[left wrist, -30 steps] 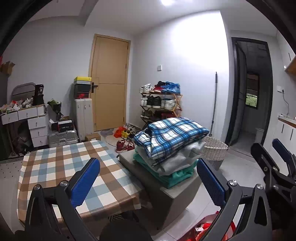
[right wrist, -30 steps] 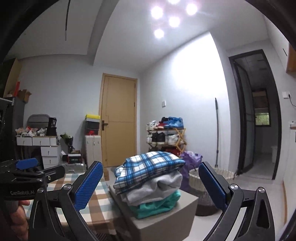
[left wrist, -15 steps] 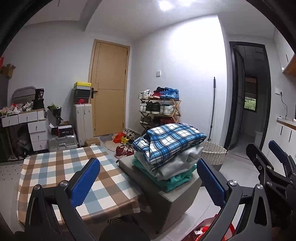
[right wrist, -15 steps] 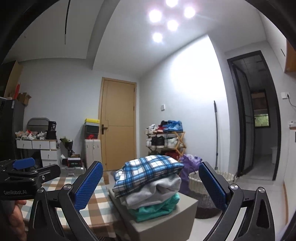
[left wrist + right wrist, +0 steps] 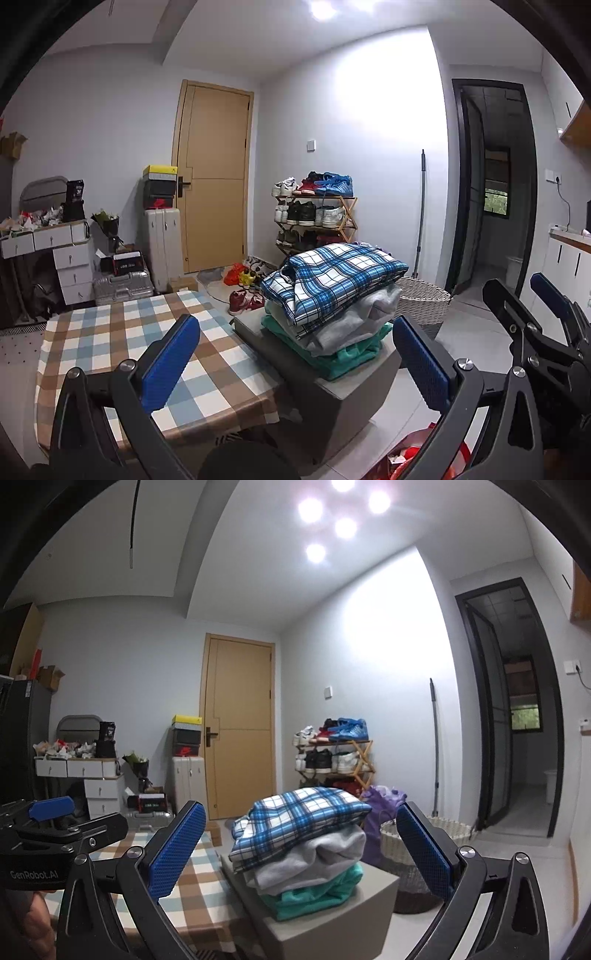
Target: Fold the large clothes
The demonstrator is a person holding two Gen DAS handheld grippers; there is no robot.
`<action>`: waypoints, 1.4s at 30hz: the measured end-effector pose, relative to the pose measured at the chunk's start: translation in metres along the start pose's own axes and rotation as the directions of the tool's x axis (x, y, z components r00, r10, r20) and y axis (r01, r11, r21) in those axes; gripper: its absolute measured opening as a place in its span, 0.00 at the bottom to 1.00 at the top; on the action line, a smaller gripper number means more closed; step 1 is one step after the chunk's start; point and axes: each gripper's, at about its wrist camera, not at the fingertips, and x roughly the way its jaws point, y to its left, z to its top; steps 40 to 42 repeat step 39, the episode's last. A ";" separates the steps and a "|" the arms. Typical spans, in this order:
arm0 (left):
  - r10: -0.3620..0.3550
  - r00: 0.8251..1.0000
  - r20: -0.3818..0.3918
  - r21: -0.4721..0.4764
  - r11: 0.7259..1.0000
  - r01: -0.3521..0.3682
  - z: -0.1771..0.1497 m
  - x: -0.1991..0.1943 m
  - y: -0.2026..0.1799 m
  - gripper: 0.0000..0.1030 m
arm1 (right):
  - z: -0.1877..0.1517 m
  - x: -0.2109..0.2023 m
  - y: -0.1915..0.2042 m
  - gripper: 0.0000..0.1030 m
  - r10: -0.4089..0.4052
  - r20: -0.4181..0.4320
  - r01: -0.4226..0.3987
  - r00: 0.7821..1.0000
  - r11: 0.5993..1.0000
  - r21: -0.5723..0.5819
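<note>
The stack of folded clothes (image 5: 332, 295) was the landmark: a blue, white and black plaid shirt (image 5: 334, 277) on top, a grey sweatshirt (image 5: 354, 321) under it, a teal garment (image 5: 343, 356) lowest. Beneath the stack stood a grey box (image 5: 332, 402). Left of it lay a brown, blue and white checked tablecloth (image 5: 122, 332). Behind it was a tan door (image 5: 216, 173).

This is a room in a home. A shoe rack (image 5: 316, 218) full of shoes stands by the wall next to a wooden door (image 5: 216, 173). Folded clothes (image 5: 332, 291) are piled on a grey box beside a table (image 5: 122, 332) with a checked cloth. A laundry basket (image 5: 424, 302), a suitcase (image 5: 162, 247) and white drawers (image 5: 72, 266) are there too.
</note>
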 end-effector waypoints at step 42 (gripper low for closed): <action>0.005 1.000 0.028 -0.010 1.000 -0.004 0.001 -0.001 -0.003 0.99 | 0.002 0.000 0.002 1.00 0.004 -0.018 -0.004 1.000 1.000 0.011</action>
